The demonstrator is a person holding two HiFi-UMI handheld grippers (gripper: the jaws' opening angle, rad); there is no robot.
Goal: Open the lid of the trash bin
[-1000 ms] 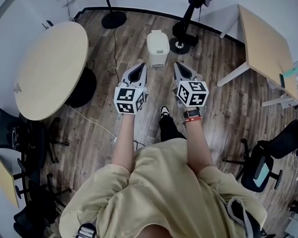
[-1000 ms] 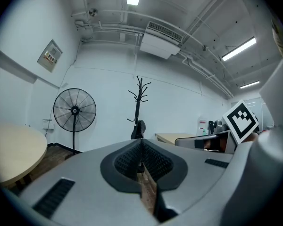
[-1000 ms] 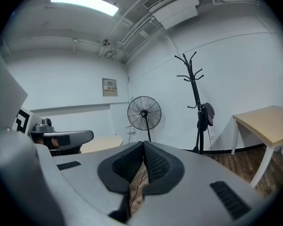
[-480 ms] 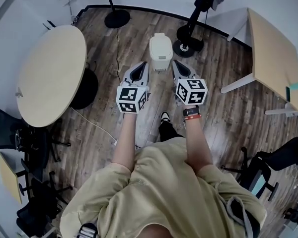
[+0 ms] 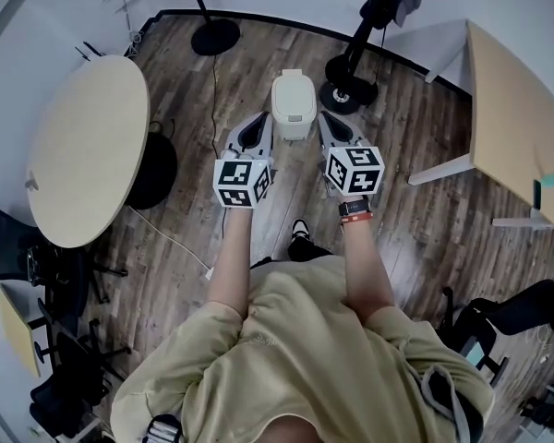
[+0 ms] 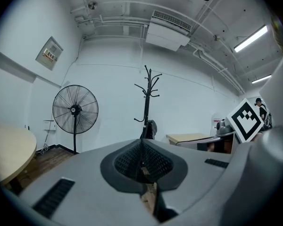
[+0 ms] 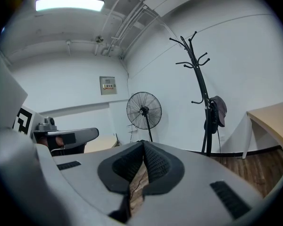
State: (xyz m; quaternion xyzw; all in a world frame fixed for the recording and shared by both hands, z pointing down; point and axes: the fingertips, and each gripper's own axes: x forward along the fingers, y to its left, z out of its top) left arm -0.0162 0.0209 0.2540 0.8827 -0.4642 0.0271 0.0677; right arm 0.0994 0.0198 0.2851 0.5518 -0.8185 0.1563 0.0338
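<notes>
On the brown wood-plank floor point(image 5: 397, 155), straight ahead of the person, stands the small white plastic trash bin with a rounded top point(image 5: 294, 109). Its domed white lid point(image 5: 294, 90) is down and seated on the body.

**Gripper positions**
- The left gripper point(image 5: 264, 118) hangs just beside the bin, at its left flank, apart from it.
- The right gripper point(image 5: 323, 118) hangs just beside the bin at its right flank, also apart from it.
- The bin lies between the two tips.

**Jaw state**
- Left gripper view: the jaws are pressed together, with nothing between the ribbed pads.
- Right gripper view: the same, jaws closed and empty.
- Both cameras look level at the far wall, so neither shows the bin.

**Surroundings**
- The round black base of a coat stand point(image 5: 349, 95) sits near the bin, on its right and slightly beyond it.
- A round pale-wood table point(image 5: 83, 146) stands well apart from the bin, on its left.

**Handling assessment**
- The bin is probably light, thin-walled and stiff, and it may slide or tip if pushed sideways.
- The lid surface looks smooth, so a pinch on the dome would likely slip.
- Take hold at the lid's free edge and lift from beneath.
- Which edge carries the hinge cannot be determined at this size.
- Steadying the body with the other gripper is advisable.
</notes>
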